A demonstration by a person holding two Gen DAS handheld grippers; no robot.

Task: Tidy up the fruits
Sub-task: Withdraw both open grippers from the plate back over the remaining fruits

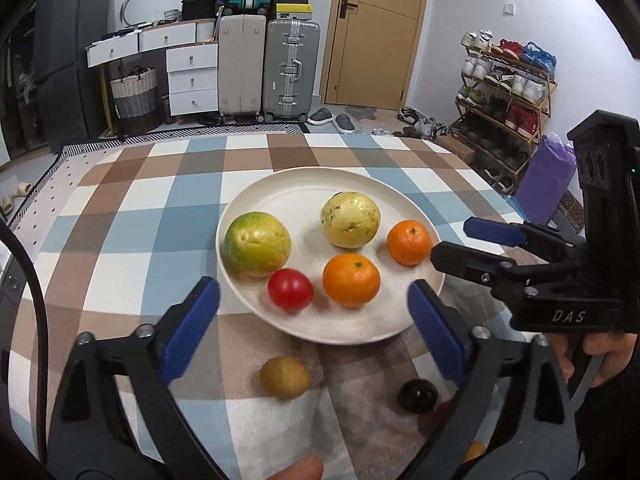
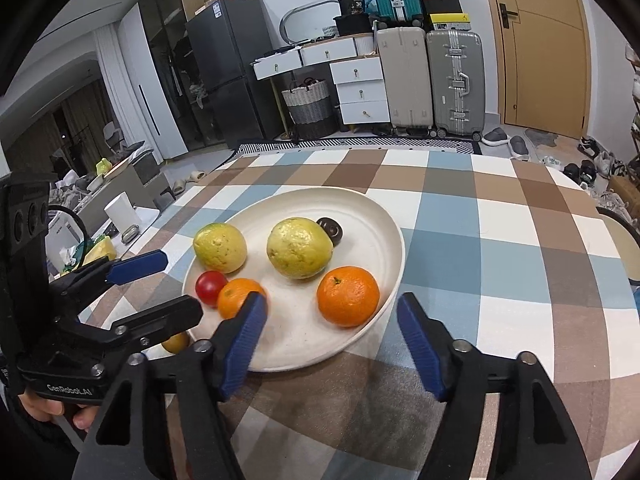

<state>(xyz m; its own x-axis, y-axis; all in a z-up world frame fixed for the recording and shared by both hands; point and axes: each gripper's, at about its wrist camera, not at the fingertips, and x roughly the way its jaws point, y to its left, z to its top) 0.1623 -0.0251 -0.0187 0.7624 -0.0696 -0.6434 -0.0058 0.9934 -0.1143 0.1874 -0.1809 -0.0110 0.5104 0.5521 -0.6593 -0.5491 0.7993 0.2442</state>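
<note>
Both tools stand spread and grip nothing — the left tool [image 1: 314, 306] over the near rim of the white plate [image 1: 360, 330], the right tool [image 2: 332, 320] at its right edge, with bare checked worktop [image 2: 500, 240] beyond. On the plate: two yellow-green fruits [image 1: 256, 243], two oranges [image 1: 351, 280], a tomato [image 1: 290, 290]. Only the right wrist view shows a dark fruit [image 2: 331, 231] on it; only the left shows a kiwi [image 1: 284, 378] and dark plum [image 1: 417, 396] off it — on the cloth.

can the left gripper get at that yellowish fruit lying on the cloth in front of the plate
Probably yes: the left gripper is open, and the yellowish fruit lies uncovered just below its fingers.
</note>
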